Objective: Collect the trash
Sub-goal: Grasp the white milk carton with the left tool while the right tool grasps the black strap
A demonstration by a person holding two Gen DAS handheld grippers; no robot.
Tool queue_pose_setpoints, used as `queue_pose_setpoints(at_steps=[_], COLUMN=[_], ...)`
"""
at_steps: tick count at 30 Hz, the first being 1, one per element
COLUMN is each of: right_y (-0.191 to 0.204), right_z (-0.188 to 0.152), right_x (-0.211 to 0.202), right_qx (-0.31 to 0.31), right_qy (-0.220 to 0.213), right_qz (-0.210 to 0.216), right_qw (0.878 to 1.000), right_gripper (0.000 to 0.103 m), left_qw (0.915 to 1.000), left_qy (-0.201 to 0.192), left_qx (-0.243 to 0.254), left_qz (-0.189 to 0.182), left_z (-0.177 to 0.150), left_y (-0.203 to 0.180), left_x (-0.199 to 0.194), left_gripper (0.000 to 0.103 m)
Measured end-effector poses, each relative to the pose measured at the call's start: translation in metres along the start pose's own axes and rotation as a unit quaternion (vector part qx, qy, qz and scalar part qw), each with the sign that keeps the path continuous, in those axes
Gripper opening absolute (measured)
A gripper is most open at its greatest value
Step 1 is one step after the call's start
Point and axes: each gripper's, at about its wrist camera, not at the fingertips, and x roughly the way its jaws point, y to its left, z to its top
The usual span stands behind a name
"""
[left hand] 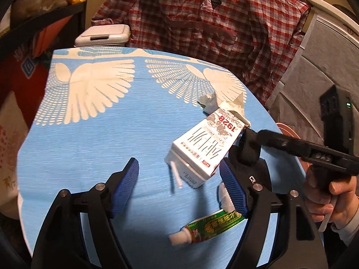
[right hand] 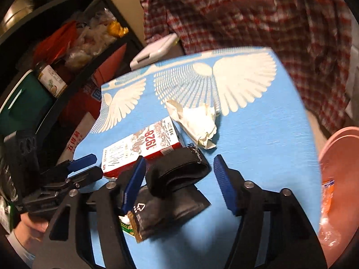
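1. Table [left hand: 89, 139]: blue cloth printed with white wing shapes. I see its far edge meeting a red checked shirt [left hand: 213, 29], its left edge by a dark shelf unit [right hand: 74, 51]. The left half of the cloth lies bare.

2. Pink bin [right hand: 336, 154]: at the table's right edge in my right wrist view, cut off by the frame; clear and orange wrappers show inside.

3. Grey lidded bin [left hand: 103, 35]: behind the far left corner, partly hidden by the table.

4. Left gripper [left hand: 178, 187]: jaws spread wide, holding nothing. It hovers low over the near right of the cloth.

5. Right gripper [right hand: 179, 181]: jaws apart, empty. A black strap [right hand: 177, 172] loops between them and hides the cloth there.

6. White carton [left hand: 206, 143]: lying flat at the table's right centre, top flaps torn open. I read "1928" in red; the other lettering is too blurred. It lies just beyond both grippers.

7. Crumpled tissue [right hand: 199, 121]: just past the carton's open end, near the right edge.

8. Green tube [left hand: 208, 228]: white cap, patterned label unreadable, partly under the left gripper's right finger [left hand: 233, 190].

9. Sack on the floor, left [right hand: 75, 143]: "五得利" legible.

10. White straw [left hand: 176, 173]: against the carton's base.
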Motion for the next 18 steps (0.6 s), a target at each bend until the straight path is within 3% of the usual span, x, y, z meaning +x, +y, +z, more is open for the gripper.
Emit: queue_pose_setpoints(at_steps=[9,18], right_y=[-0.004,-0.004], right_z=[-0.003,-0.006], right_x=[0.009,0.004], right_qx=[-0.003,-0.008], right_qy=[0.024,0.027], right_qz=[0.008,0.018], right_qw=[1.0,0.999], right_gripper=[0.059,0.028], left_qw=[0.9999,0.9999], left_qy=[0.01,0.007], left_qx=[0.004,0.009], left_qz=[-0.011,-0.012], left_z=[0.005,0.009], left_y=[-0.004,-0.011], left_x=[0.023,0.031], left_gripper=[0.076,0.076])
